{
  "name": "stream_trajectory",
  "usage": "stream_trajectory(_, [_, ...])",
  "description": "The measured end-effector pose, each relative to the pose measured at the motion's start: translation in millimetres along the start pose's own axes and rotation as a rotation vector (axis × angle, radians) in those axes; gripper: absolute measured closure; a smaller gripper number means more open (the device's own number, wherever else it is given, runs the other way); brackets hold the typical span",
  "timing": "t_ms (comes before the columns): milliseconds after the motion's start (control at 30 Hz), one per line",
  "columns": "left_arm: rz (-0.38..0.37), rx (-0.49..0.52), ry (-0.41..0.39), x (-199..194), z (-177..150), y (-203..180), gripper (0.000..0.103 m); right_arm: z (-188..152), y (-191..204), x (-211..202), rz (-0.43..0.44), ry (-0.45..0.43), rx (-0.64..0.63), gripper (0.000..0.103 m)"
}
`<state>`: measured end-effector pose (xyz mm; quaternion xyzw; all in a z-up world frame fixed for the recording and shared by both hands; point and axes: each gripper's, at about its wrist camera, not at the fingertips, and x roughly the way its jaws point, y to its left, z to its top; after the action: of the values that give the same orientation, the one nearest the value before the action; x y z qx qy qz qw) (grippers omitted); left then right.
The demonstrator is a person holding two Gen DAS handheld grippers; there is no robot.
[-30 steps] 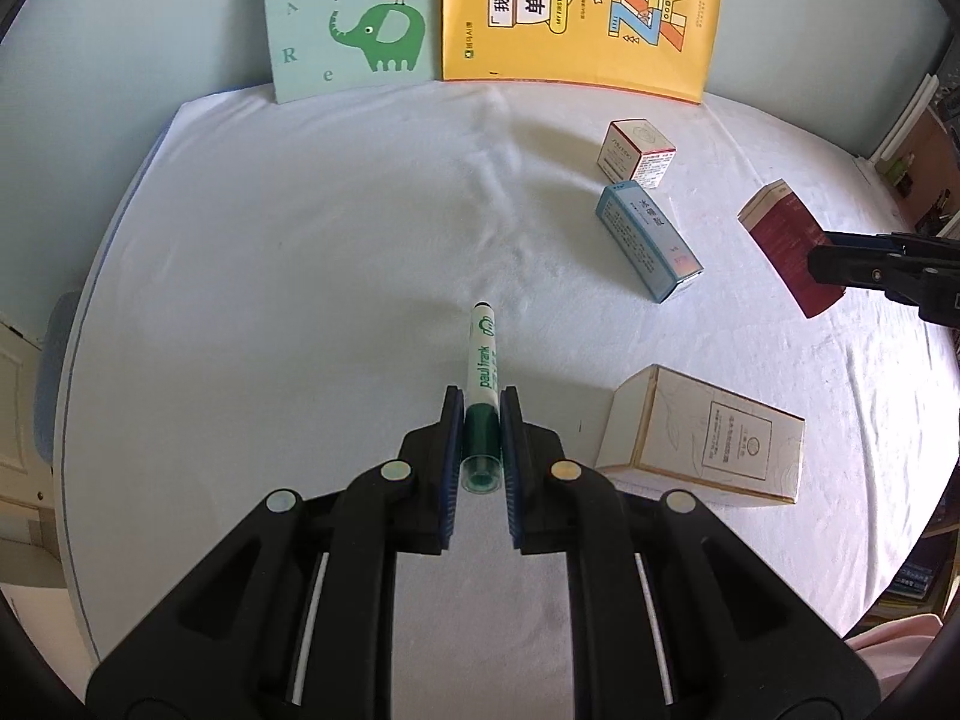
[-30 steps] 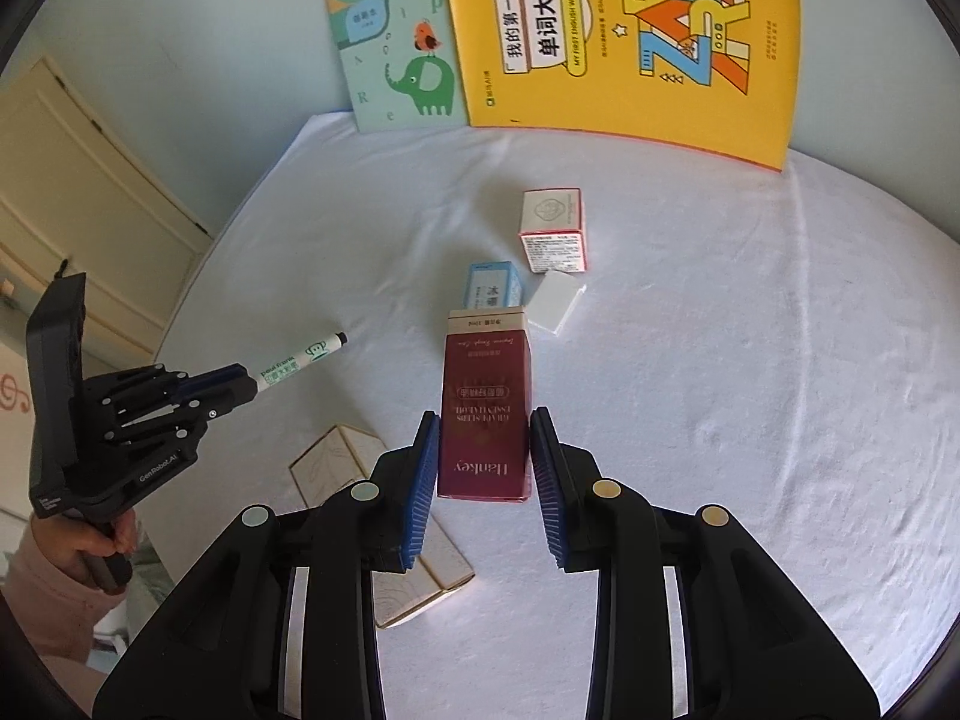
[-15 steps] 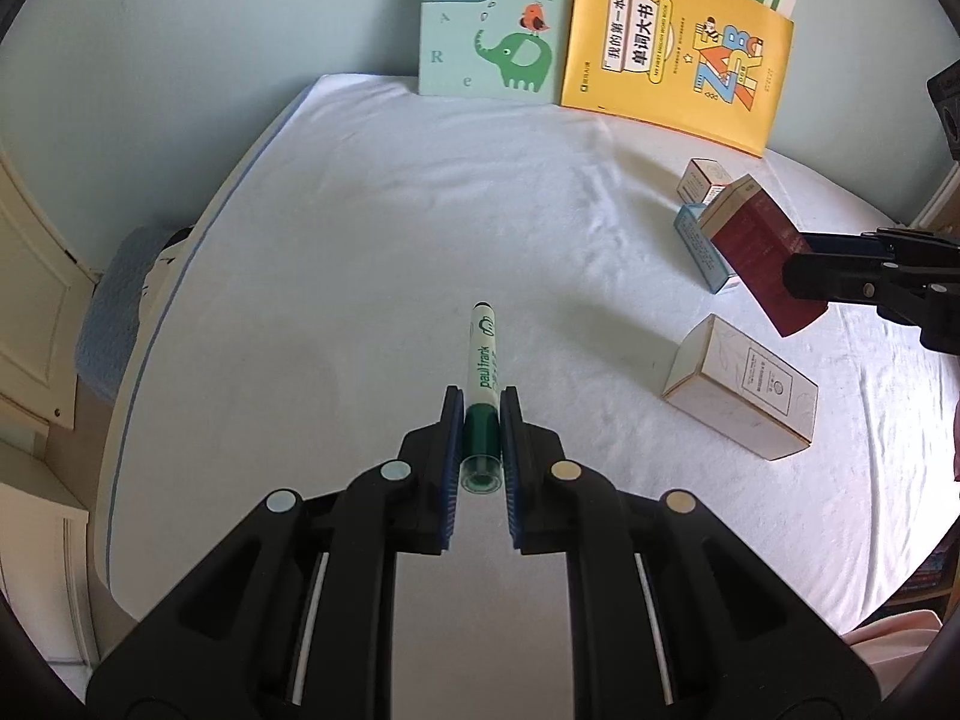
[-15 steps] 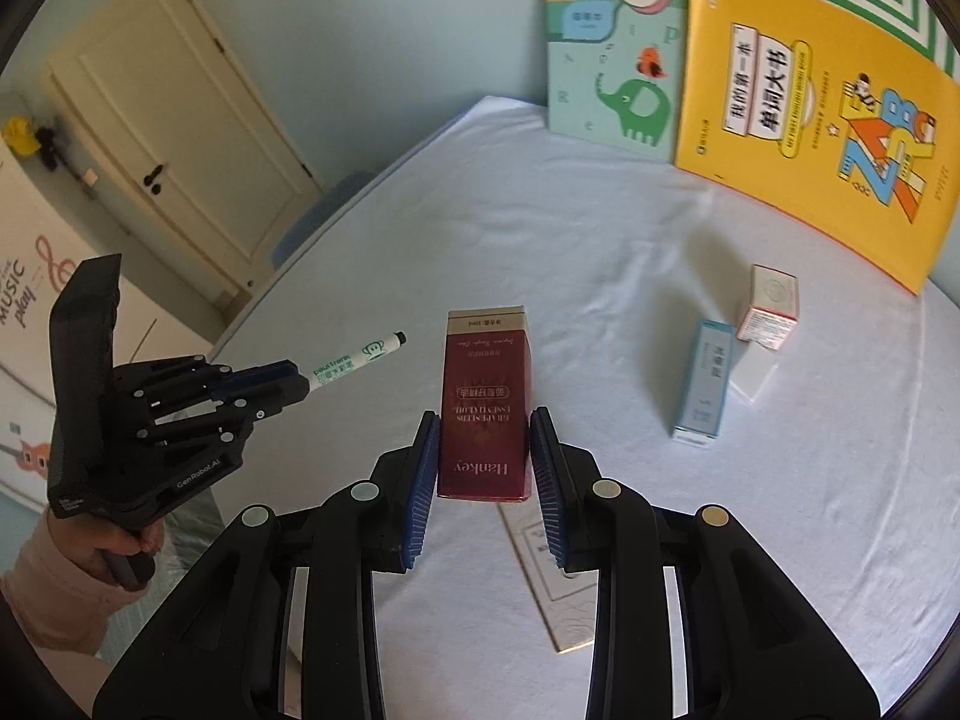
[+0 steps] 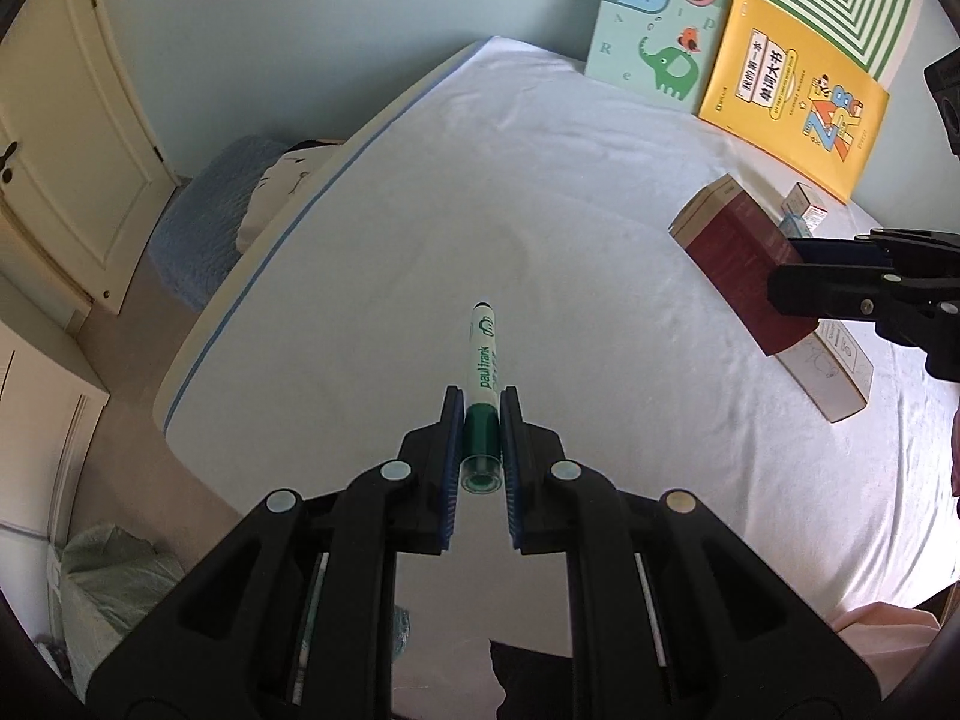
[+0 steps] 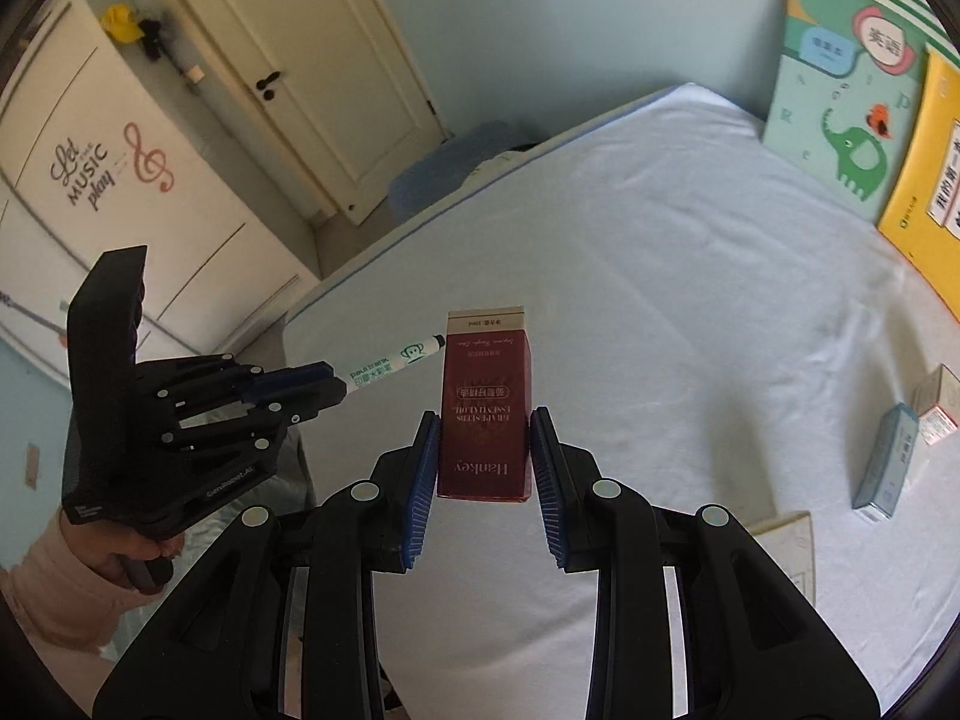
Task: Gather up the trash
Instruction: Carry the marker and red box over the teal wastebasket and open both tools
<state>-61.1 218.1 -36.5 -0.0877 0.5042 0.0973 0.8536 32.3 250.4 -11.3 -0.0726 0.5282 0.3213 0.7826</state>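
White bed [image 5: 570, 192] | left tool [image 5: 481, 414] clamps marker [image 5: 483, 360] | right tool [image 6: 485, 438] clamps maroon box [image 6: 486, 402]

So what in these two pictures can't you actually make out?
- Where the trash goes: neither view clearly shows a bin.
- The cream box, right wrist view: half hidden behind the right claw and its arm.
- The two small boxes, left wrist view: mostly hidden by the dark red box and the claw gripping it.
- The marker, left wrist view: its capped end sits between the left claw pads.
- Small print on the blue box: too small.
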Motion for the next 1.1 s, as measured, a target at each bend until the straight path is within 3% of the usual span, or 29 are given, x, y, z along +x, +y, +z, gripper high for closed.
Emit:
stream_trajectory(667, [0.175, -0.352, 0.034, -45.5, -115.3, 130.1, 0.092, 29.0, 170.8, 88.8, 0.235, 0.161, -0.345, 0.071])
stream_trajectory(1100, [0.263, -0.565, 0.072, -73.8, -194.2, 185.5, 0.092, 11.4, 271.5, 133.1, 0.375, 0.287, -0.557, 0.071])
